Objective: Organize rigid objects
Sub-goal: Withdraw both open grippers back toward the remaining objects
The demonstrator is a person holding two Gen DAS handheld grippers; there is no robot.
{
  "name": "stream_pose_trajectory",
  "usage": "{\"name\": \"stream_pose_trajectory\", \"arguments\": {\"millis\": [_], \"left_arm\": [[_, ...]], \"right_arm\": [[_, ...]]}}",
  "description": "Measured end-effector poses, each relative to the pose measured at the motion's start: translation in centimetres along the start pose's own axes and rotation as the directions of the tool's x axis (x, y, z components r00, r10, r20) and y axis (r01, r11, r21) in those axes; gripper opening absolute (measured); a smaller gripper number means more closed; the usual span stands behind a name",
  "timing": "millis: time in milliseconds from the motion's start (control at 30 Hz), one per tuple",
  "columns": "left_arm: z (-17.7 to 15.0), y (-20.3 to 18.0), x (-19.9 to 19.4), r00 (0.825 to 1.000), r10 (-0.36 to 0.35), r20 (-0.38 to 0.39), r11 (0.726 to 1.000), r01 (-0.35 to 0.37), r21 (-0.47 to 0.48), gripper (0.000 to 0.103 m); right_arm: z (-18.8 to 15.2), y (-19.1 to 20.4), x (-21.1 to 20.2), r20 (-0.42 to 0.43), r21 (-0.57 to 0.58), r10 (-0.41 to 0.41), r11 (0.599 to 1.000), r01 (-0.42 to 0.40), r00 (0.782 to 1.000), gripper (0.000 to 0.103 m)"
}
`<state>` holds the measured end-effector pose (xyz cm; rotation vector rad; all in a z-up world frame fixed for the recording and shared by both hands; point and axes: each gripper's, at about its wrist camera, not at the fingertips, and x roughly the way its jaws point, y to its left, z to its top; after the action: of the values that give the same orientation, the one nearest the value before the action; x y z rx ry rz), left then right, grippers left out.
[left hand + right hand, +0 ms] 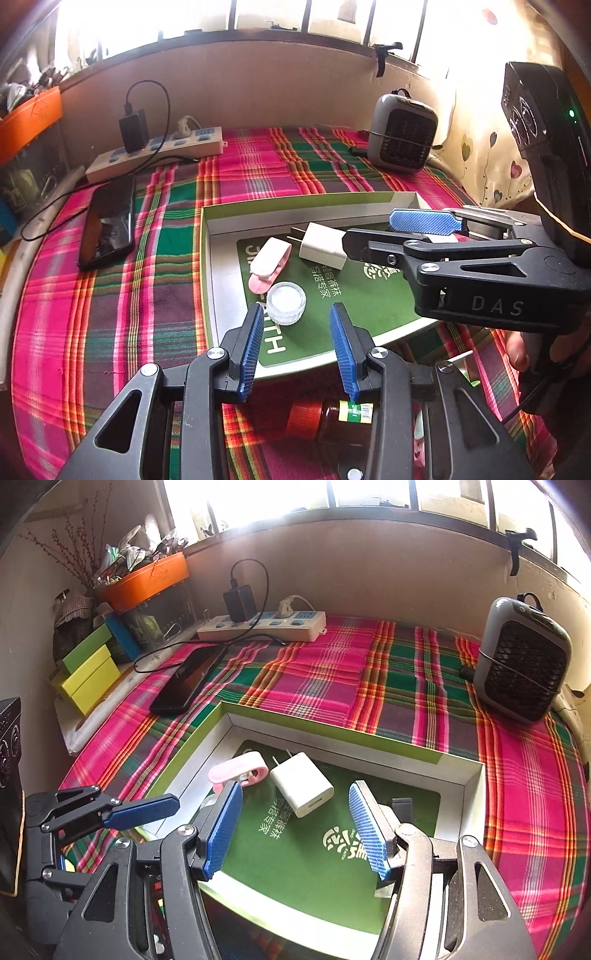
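Observation:
A shallow box (pixel 295 216) with white walls and a green floor lies on the plaid cloth. In it are a white charger plug (pixel 323 245), a pink clip (pixel 267 264) and a small clear round jar (pixel 286 301). My left gripper (pixel 297 332) hangs open just above the near rim, the jar right past its tips, untouched. My right gripper (pixel 295 794) is open over the box (pixel 332 734), above the charger (pixel 301 782) and apart from it; the pink clip (pixel 236 770) lies to its left. In the left wrist view the right gripper (pixel 369 229) reaches in from the right.
A brown jar with an orange cap (pixel 332 421) lies on the cloth under my left gripper. A phone (pixel 109 225), a power strip (pixel 155 151) with cables and a grey heater (pixel 521 661) stand further back. Boxes and an orange bin (pixel 144 581) crowd the left edge.

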<state>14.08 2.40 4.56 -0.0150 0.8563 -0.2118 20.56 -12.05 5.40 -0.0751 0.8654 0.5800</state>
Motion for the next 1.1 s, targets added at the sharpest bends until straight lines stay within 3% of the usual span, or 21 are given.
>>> {"name": "stream_pose_trajectory", "arguments": {"millis": [800, 933, 1100], "left_arm": [[-5.1, 2.3, -3.8, 0.999, -0.029, 0.032, 0.994, 0.032, -0.107, 0.036], [-5.8, 2.5, -3.8, 0.999, -0.047, 0.026, 0.991, 0.050, -0.123, 0.037], [-6.6, 1.9, -4.0, 0.997, -0.071, 0.023, 0.990, 0.073, -0.119, 0.037]], "right_arm": [[-8.8, -2.5, -7.3, 0.041, 0.168, -0.109, 0.981, 0.100, 0.993, 0.061], [-10.2, -2.2, -8.2, 0.037, 0.161, -0.164, 0.975, 0.156, 0.986, 0.061], [-12.1, -1.4, -8.6, 0.023, 0.155, -0.176, 0.973, 0.170, 0.984, 0.061]]}}
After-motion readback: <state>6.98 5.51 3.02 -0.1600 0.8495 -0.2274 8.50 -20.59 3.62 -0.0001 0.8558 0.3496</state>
